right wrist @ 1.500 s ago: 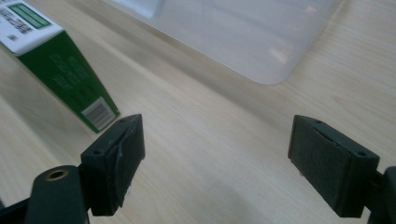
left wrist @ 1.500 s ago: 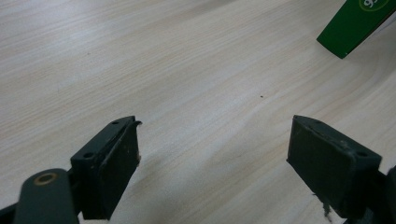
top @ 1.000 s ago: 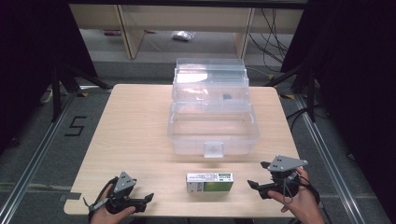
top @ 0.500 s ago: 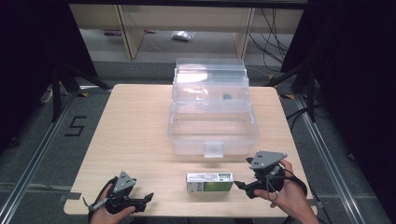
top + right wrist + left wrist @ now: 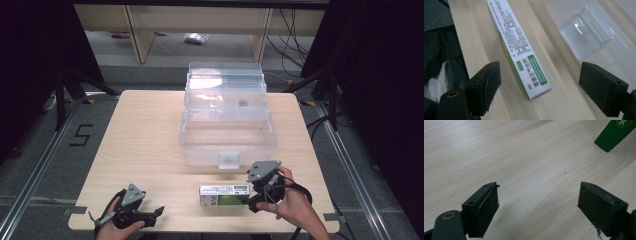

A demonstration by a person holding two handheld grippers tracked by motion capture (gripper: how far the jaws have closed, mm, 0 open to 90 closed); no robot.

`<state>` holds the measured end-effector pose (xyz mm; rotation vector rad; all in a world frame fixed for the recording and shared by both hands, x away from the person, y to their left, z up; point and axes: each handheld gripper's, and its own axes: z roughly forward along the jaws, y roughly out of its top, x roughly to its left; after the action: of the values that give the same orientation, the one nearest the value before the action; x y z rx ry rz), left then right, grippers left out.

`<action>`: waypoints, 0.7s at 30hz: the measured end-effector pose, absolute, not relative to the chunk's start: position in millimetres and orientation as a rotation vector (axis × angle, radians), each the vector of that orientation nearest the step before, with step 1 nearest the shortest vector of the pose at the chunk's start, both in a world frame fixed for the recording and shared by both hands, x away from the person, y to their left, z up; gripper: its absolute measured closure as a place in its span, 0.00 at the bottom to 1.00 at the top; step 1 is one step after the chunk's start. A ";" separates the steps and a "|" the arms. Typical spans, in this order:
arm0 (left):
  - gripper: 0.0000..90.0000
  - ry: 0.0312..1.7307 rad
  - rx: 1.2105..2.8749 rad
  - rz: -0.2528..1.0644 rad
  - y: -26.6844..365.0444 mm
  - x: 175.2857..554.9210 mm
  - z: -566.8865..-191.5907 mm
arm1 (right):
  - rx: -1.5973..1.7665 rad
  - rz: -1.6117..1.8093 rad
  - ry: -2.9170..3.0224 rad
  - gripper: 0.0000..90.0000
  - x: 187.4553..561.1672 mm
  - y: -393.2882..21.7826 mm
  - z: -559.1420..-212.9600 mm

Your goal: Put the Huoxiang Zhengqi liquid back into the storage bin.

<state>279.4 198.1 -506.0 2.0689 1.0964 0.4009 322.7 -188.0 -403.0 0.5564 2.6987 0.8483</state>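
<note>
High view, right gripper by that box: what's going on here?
A person works at a wooden table with a gripper in each hand. The right gripper sits at the right end of a green and white carton, jaws open with the carton's end between them, not yet closed on it. The left gripper rests open near the front left edge, holding nothing. An open clear plastic storage box stands just behind the carton, lid tipped back.

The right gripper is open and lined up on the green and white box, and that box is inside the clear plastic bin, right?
Not quite. The green and white box lies on the table, in front of the clear plastic bin, not inside it; the high view shows this. The right gripper is indeed open and lined up on it.
</note>
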 end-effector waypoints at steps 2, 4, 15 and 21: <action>0.18 1.096 2.071 0.391 198.7 279.1 -505.8 | 0.515 0.829 2.722 0.22 324.7 -180.9 -403.4; 0.18 1.098 2.081 0.396 199.3 279.5 -504.9 | 0.494 0.813 2.738 0.22 326.3 -174.4 -403.9; 0.18 1.090 2.081 0.392 199.3 279.8 -504.3 | 0.422 0.723 2.814 0.25 334.3 -155.7 -410.3; 0.18 1.082 2.081 0.394 198.8 279.4 -505.1 | 0.368 0.661 2.871 0.29 340.9 -145.2 -413.7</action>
<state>279.4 198.8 -505.1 2.0815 1.0823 0.3944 340.9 -145.2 -413.7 0.3684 2.8713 0.6607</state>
